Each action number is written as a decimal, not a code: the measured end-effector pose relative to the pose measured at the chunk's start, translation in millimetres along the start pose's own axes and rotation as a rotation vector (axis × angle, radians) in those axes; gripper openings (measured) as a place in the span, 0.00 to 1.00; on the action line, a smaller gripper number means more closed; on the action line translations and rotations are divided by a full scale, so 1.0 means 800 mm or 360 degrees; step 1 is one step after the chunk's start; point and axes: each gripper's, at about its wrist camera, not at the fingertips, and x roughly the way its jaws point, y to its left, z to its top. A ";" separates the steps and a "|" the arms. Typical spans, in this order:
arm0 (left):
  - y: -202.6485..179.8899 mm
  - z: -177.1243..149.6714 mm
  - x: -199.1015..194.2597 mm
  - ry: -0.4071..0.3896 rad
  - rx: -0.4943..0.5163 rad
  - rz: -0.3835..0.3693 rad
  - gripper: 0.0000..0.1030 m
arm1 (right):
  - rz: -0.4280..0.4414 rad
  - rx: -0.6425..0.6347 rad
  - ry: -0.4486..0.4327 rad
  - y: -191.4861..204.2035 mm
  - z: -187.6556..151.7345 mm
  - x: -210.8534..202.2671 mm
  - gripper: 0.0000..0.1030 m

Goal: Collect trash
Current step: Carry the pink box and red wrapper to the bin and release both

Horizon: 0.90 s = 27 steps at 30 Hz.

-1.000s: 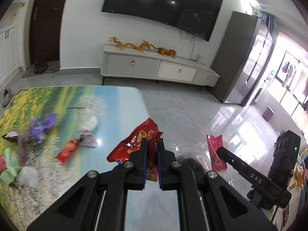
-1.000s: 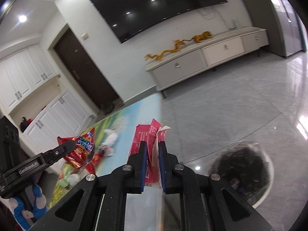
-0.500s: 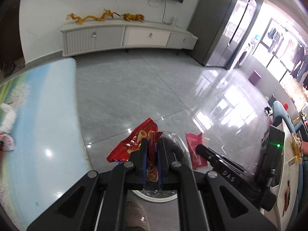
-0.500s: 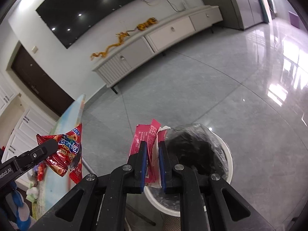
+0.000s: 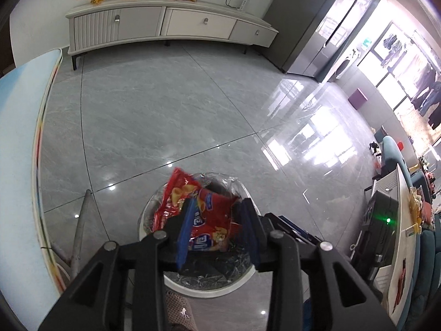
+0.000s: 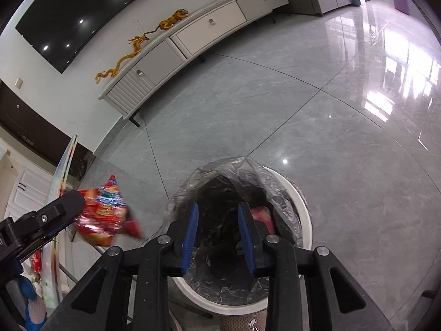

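Over bin (image 5: pixel 242 282), snack wrapper (image 5: pixel 212 218) points away lengthwise.

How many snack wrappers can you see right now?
2. A red chip bag sits between the left gripper's open jaws above the bin; a pink wrapper lies inside the bin. More may hide in the dark liner.

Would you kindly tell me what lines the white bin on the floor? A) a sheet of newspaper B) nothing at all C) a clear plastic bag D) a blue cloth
C: crinkled clear plastic bag folds over the rim of the white bin, and a pink wrapper lies inside it.
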 end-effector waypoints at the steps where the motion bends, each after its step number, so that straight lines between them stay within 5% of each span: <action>1: 0.001 0.001 0.002 0.0005 -0.0006 -0.0004 0.33 | -0.0002 0.0009 0.0003 -0.004 0.000 0.001 0.29; 14: -0.004 -0.002 -0.021 -0.0018 -0.0031 -0.0040 0.33 | -0.0018 0.0017 -0.0047 0.018 -0.003 -0.025 0.35; 27: 0.008 -0.022 -0.105 -0.0225 -0.0062 0.0027 0.33 | 0.0014 -0.0108 -0.0177 0.075 -0.009 -0.082 0.39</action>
